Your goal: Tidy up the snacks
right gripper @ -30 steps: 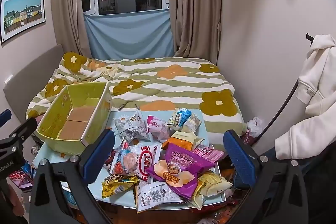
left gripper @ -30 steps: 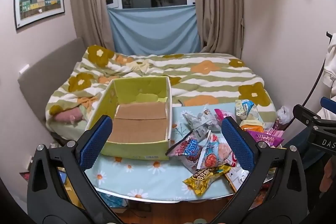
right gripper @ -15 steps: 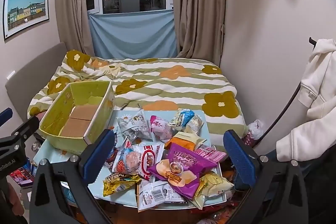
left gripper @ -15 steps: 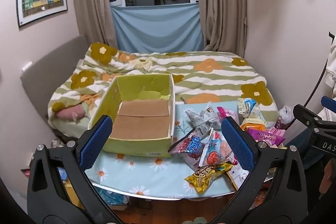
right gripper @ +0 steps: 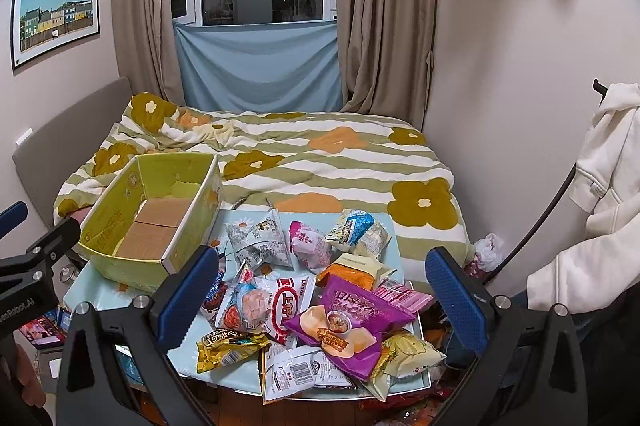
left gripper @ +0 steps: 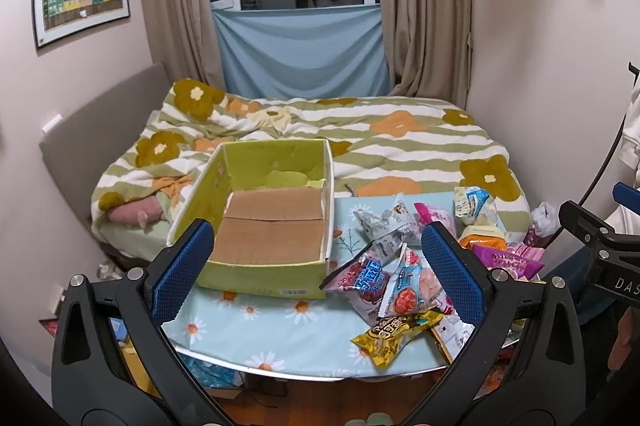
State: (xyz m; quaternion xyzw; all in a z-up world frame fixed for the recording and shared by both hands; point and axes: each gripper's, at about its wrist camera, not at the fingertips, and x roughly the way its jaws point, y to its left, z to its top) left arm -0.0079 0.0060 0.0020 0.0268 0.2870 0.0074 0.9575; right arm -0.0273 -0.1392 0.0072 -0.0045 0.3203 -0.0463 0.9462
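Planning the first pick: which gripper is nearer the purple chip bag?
Right. The right gripper hangs open just above the purple chip bag; the left gripper is off to its left.

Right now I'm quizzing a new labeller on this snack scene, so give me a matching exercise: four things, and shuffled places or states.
Things:
1. green box
2. purple bag
3. yellow packet
4. right tool

Places or states:
A. open, holding nothing
B. on top of the snack pile
C. at the table's near edge
D. left of the snacks, only cardboard inside

Pairs: 1-D, 2-B, 3-C, 4-A
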